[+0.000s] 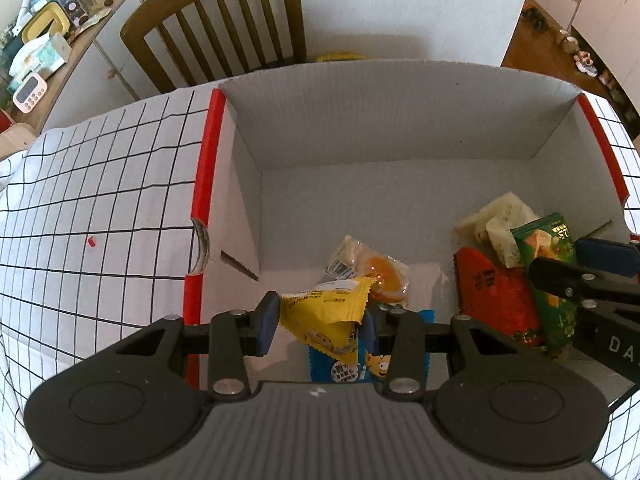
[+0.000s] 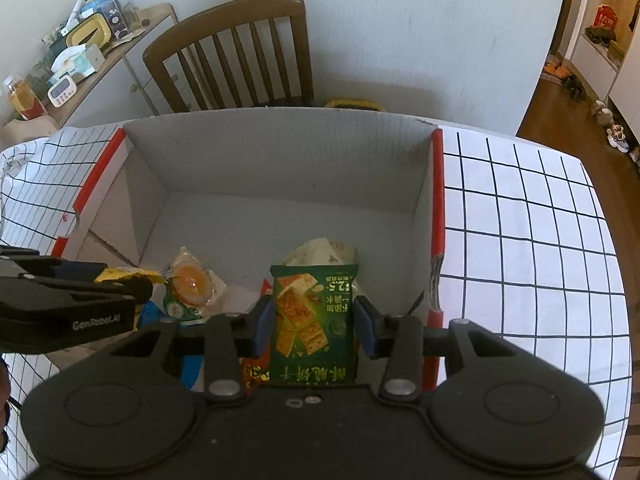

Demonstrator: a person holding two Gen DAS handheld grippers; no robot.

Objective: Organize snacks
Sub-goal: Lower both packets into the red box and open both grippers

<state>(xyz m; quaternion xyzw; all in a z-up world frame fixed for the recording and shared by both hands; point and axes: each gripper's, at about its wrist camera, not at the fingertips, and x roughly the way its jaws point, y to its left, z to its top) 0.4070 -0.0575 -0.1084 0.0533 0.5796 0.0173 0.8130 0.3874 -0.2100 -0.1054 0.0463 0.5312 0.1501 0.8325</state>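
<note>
A white cardboard box (image 1: 380,120) with red edges stands on the checked cloth. Just above its near left floor, my left gripper (image 1: 318,326) is shut on a yellow snack packet (image 1: 324,312). Under it lie a blue packet (image 1: 344,368) and a clear-wrapped orange cake (image 1: 384,274). At the box's near right, my right gripper (image 2: 314,326) is shut on a green cracker packet (image 2: 312,320), held upright over a red packet (image 1: 496,300) and beige packets (image 1: 500,216). The right wrist view shows the left gripper (image 2: 136,286) with the yellow packet (image 2: 124,274) low in the box (image 2: 280,152).
A wooden chair (image 1: 224,28) stands behind the box against the wall. At far left is a cluttered sideboard (image 1: 48,48). The checked tablecloth (image 2: 520,240) spreads on both sides of the box, with a small red scrap (image 1: 92,242) on the left. The box's far half holds nothing.
</note>
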